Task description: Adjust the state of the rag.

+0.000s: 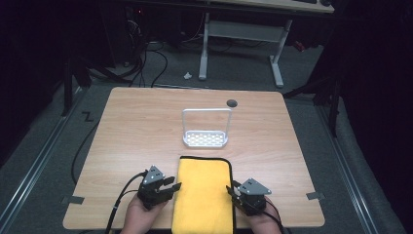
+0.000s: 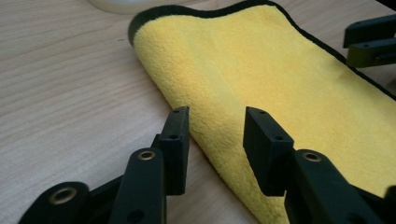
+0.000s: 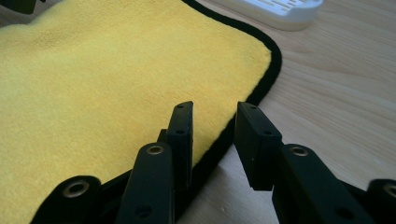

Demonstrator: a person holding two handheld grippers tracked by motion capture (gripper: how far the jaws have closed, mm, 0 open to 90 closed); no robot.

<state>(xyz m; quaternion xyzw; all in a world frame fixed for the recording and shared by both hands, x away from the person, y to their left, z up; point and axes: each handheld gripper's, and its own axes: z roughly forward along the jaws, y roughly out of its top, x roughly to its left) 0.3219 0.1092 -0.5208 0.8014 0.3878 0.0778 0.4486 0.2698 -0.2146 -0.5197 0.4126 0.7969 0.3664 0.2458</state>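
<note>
Left claw (image 2: 215, 122) and right claw (image 3: 214, 116), both spread, flanking yellow towel (image 1: 204, 195) (black-edged, no readable label).

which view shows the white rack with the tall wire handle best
The high view: the white plastic rack with a wire loop handle stands whole on the light wooden table, beyond the folded yellow microfibre towel. The left gripper view catches a sliver of its base, the right gripper view one perforated corner.

A pale wooden worktop (image 1: 146, 126) stands on grey carpeted floor (image 1: 234, 73) in a dark room. Beyond it stands a white-legged metal desk (image 1: 243, 34), with black cables (image 1: 146, 63) trailing nearby.
</note>
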